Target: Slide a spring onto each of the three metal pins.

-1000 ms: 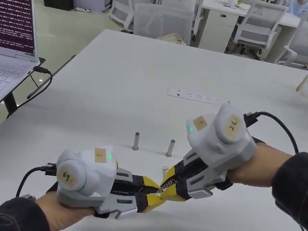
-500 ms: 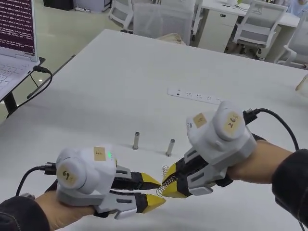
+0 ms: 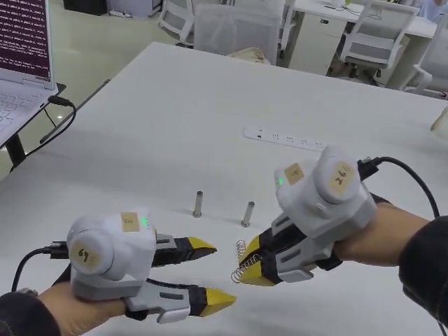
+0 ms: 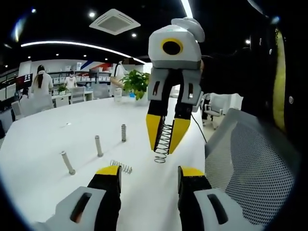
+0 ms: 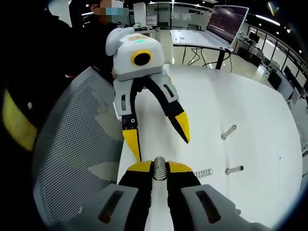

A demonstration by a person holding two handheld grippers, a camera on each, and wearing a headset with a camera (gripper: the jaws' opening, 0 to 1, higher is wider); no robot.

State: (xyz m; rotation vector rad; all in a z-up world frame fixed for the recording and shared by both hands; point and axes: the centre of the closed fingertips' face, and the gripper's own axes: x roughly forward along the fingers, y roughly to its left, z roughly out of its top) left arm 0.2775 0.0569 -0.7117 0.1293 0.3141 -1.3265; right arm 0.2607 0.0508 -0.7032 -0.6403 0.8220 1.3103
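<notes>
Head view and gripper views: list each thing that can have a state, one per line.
left tool: open, empty.
right tool: shut on held spring.
loose spring: lying flat on table.
near pin: upright, bare.
middle pin: upright, bare.
far pin: upright, apparently wearing a fitted spring.
laptop: open, screen lit.
</notes>
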